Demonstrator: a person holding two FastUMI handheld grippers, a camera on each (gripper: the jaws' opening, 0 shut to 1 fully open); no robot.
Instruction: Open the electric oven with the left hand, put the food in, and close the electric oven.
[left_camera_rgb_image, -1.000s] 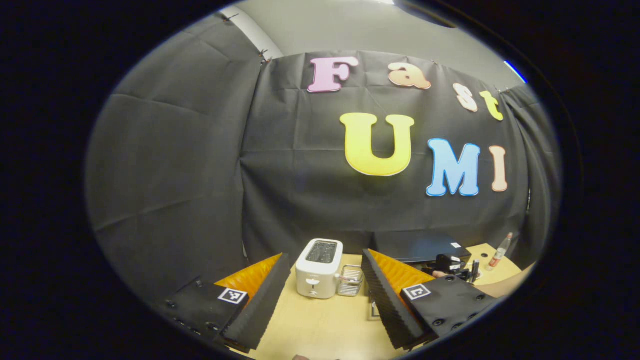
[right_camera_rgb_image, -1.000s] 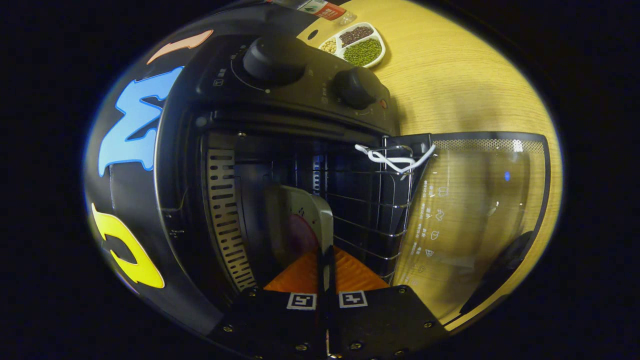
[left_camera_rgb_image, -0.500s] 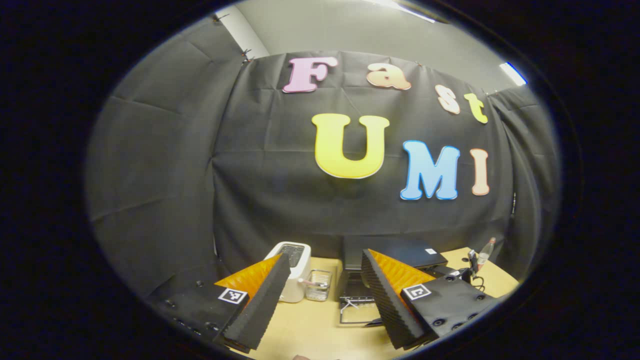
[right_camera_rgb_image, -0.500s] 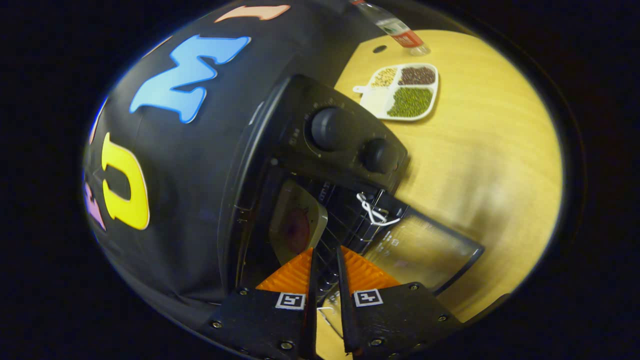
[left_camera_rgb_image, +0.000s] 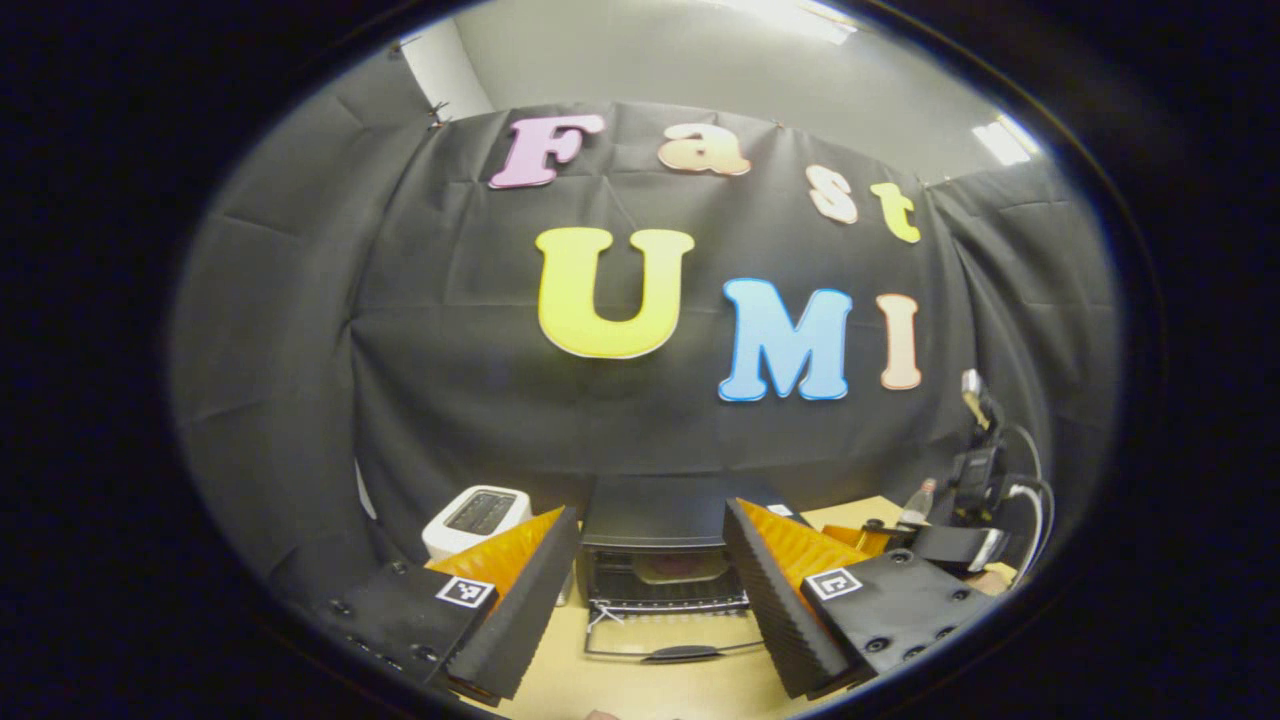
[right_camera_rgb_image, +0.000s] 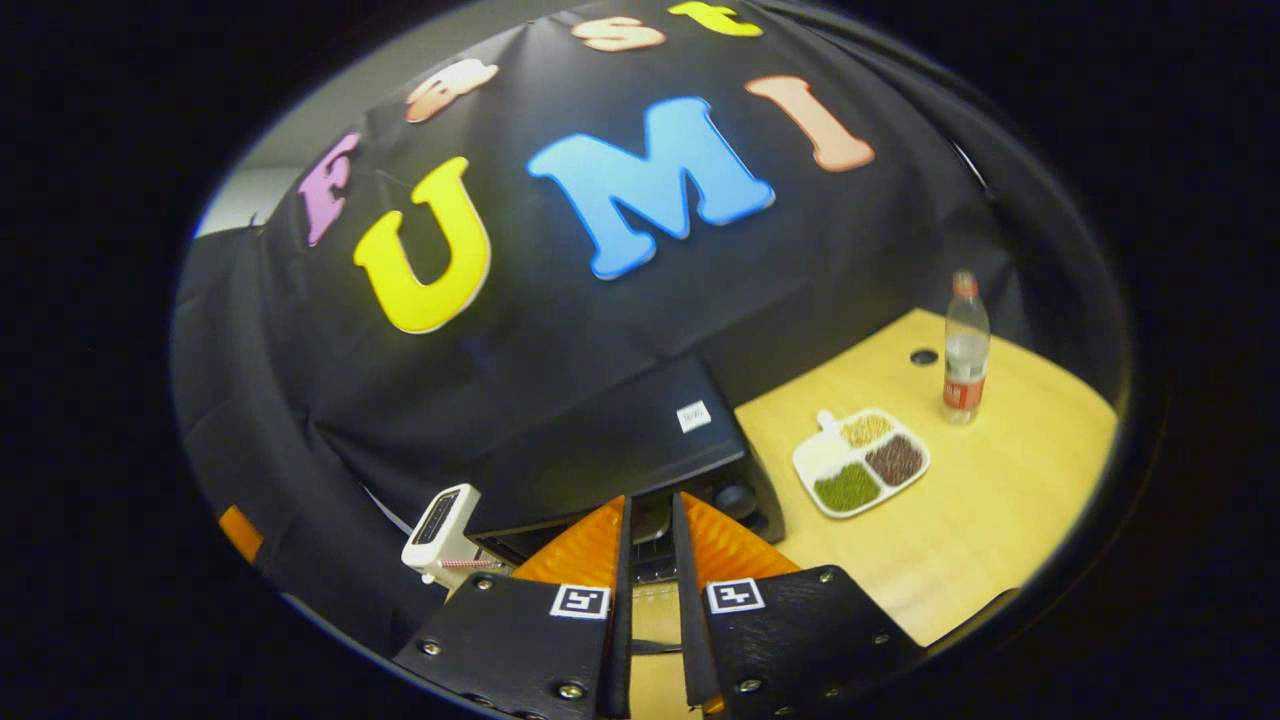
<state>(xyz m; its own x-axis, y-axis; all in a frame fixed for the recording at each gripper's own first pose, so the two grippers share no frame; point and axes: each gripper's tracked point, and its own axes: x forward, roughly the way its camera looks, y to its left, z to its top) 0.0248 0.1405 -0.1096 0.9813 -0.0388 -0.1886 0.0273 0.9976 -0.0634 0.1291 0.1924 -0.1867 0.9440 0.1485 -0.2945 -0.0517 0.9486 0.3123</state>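
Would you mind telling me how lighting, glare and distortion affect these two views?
Left gripper view: ceiling lights blow out at the top, the electric oven cavity is dim, and fisheye bends the wall cloth. Right gripper view: tilted and sharp, the table evenly lit, the divided dish and bottle crisp, the toaster small near the edge.

Black cloth wall (left_camera_rgb_image: 450, 380) behind, grey wall (left_camera_rgb_image: 600, 50) above w/ ceiling lights (left_camera_rgb_image: 1005, 140); light wood table (right_camera_rgb_image: 980, 510).
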